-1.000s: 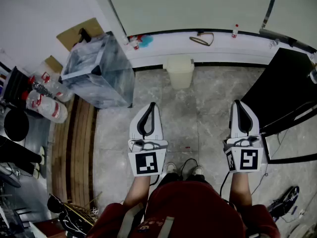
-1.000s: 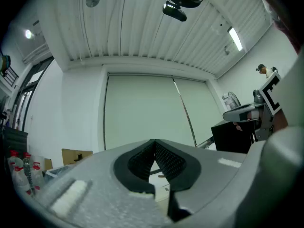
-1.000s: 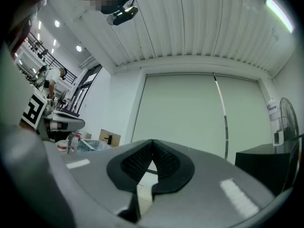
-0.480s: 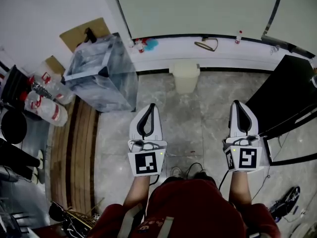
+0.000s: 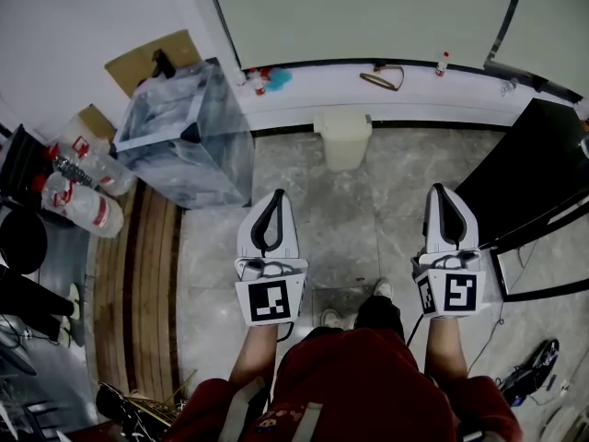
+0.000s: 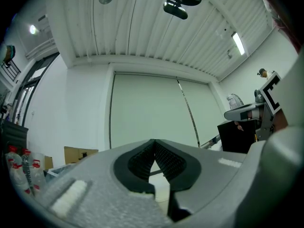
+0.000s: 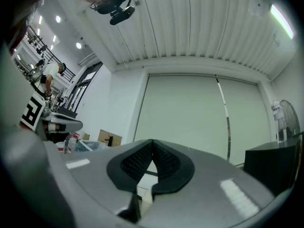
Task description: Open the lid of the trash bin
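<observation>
A small cream trash bin [image 5: 342, 137] with its lid down stands on the grey floor against the white wall ledge, in the head view. Both grippers are held level in front of the person, well short of the bin. My left gripper [image 5: 279, 194] points to the bin's left, its jaws shut with nothing between them. My right gripper [image 5: 439, 190] points to the bin's right, shut and empty too. In the left gripper view the black pads [image 6: 166, 158] meet at the tip of the left gripper [image 6: 154, 141]. The right gripper [image 7: 152, 141] shows the same in its own view.
A large clear plastic-wrapped box [image 5: 185, 137] stands left of the bin, with water bottles [image 5: 83, 196] further left. A black cabinet [image 5: 529, 173] fills the right side. Cardboard [image 5: 152, 56] leans on the wall. The person's shoes [image 5: 379, 291] are on the floor below the grippers.
The person has stepped forward, one foot now ahead between the grippers. Both grippers were carried along, still side by side. Their jaws stayed shut.
</observation>
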Tool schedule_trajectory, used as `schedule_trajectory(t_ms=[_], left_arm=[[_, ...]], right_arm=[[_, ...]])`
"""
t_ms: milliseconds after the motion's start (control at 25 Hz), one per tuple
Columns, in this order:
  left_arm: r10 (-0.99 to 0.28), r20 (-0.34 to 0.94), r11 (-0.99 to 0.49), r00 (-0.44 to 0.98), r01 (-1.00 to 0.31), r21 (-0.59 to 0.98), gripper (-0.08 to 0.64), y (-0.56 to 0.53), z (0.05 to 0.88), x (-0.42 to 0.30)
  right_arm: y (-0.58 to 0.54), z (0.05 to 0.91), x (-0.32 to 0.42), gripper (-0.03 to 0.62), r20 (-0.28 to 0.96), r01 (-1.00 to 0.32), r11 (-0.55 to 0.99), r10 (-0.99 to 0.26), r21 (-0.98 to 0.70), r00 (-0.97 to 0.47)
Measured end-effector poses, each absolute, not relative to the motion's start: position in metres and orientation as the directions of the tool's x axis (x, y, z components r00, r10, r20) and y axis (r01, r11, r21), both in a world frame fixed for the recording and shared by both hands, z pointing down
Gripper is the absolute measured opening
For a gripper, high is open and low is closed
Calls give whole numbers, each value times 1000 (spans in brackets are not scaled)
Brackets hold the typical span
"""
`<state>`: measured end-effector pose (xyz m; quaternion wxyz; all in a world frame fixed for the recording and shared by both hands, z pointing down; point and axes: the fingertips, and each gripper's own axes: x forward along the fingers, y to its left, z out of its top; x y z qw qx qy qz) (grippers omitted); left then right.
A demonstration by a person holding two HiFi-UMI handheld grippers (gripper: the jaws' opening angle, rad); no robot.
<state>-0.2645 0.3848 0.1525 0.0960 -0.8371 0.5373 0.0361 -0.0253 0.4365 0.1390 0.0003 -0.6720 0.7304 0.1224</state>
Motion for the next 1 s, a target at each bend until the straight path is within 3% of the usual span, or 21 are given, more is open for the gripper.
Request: schedule_trajectory(t_ms=[600, 1000], left_arm=[[-897, -124, -410, 425, -903, -127, 5, 308, 167, -194], [-896, -78, -425, 438, -894, -143, 5, 230, 173, -110]], right_arm=[[354, 167, 45, 0, -113, -985, 78, -989, 152, -96], [275, 174, 121, 0, -84, -987, 91, -991, 131, -103]])
